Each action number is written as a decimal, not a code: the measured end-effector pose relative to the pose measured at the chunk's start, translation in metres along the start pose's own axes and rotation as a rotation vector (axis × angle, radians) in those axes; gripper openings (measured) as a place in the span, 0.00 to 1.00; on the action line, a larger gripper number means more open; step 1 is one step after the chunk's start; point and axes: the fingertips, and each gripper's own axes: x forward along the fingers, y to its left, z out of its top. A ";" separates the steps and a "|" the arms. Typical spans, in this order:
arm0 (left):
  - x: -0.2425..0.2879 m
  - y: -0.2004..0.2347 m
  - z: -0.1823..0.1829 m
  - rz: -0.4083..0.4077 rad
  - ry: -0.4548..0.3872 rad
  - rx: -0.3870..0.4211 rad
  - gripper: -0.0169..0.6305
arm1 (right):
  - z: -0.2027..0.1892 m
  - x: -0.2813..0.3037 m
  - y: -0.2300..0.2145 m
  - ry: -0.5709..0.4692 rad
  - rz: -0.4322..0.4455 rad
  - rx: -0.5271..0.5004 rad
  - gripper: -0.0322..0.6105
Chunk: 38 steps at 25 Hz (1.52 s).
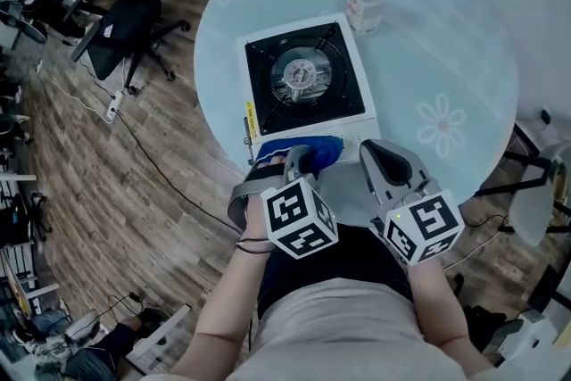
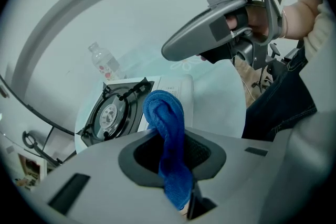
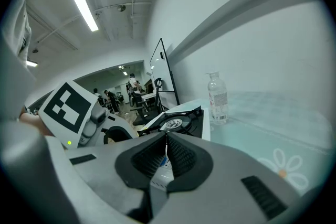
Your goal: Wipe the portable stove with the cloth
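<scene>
1. The room was an open office with a wood-plank floor (image 1: 134, 192); a black office chair (image 1: 125, 27) stood well off to the left of the table
2. A round, pale glass table (image 1: 446, 40) with flower prints carried everything, and its top looked smooth and bare on the right side
3. The portable stove (image 1: 303, 78), white with a black burner well, sat square near the table's middle, its front panel facing the person
4. The left gripper (image 1: 302, 158) was clamped on the cloth, hovering at the stove's near edge; the stove top lay straight ahead of it, so the wipe would likely run forward, away from the person
5. The right gripper (image 1: 382, 158) had its jaws pressed together on nothing, just right of the stove's near corner, farther from the burner than the left
6. The blue cloth (image 1: 321, 152) hung bunched out of the left jaws over the front panel
7. A clear water bottle (image 1: 366, 0) stood just beyond the stove's far right corner
</scene>
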 end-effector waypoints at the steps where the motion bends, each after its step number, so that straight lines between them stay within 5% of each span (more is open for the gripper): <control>1: 0.001 -0.001 0.003 -0.008 -0.006 0.000 0.16 | -0.002 -0.002 -0.002 0.002 -0.006 0.004 0.09; 11: 0.015 -0.004 0.033 -0.050 -0.028 0.027 0.16 | -0.012 -0.021 -0.031 0.010 -0.064 0.037 0.09; 38: 0.027 -0.019 0.070 -0.231 -0.103 0.330 0.16 | -0.006 -0.004 -0.072 -0.010 -0.292 0.146 0.09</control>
